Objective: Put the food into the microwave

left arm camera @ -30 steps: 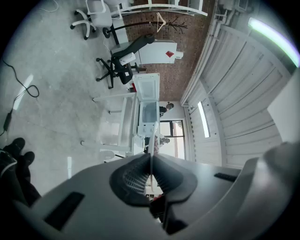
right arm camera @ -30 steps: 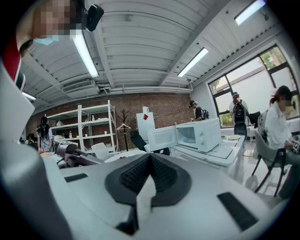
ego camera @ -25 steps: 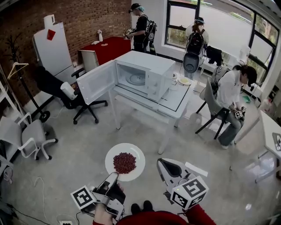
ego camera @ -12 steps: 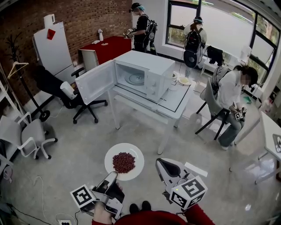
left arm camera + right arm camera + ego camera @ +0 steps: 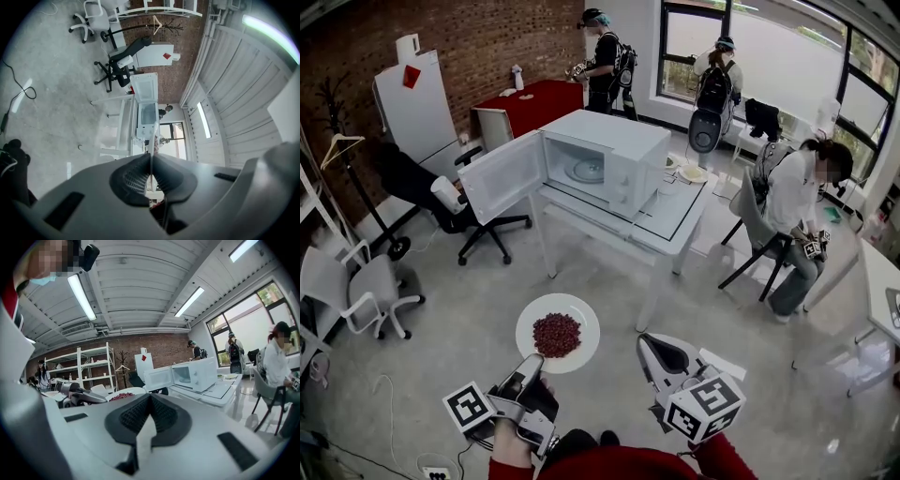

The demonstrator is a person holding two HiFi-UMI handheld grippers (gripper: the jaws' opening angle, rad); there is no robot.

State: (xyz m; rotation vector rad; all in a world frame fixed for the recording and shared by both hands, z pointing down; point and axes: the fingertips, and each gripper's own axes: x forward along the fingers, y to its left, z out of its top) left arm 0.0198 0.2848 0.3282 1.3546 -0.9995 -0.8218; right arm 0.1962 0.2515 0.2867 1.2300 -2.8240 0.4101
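A white plate [image 5: 582, 317] carrying a heap of red beans [image 5: 557, 335] hangs level above the floor. My left gripper [image 5: 534, 362] is shut on its near rim. In the left gripper view the plate's rim [image 5: 152, 140] shows edge-on, pinched between the pads. My right gripper [image 5: 648, 343] is to the right of the plate, shut and empty. The white microwave [image 5: 614, 155] stands ahead on a white table [image 5: 675, 223] with its door [image 5: 502, 175] swung open to the left. The right gripper view shows the beans [image 5: 122, 395] at left and the microwave [image 5: 194, 373] further off.
A person sits on a chair [image 5: 750, 234] right of the table. Two persons stand by the windows at the back. Office chairs [image 5: 478, 220] stand left of the microwave door and at the far left [image 5: 366, 291]. A red table [image 5: 539, 101] is behind.
In the head view the plate and left gripper have shifted slightly up and left, and the right gripper has edged along the floor. Both grips are unchanged.
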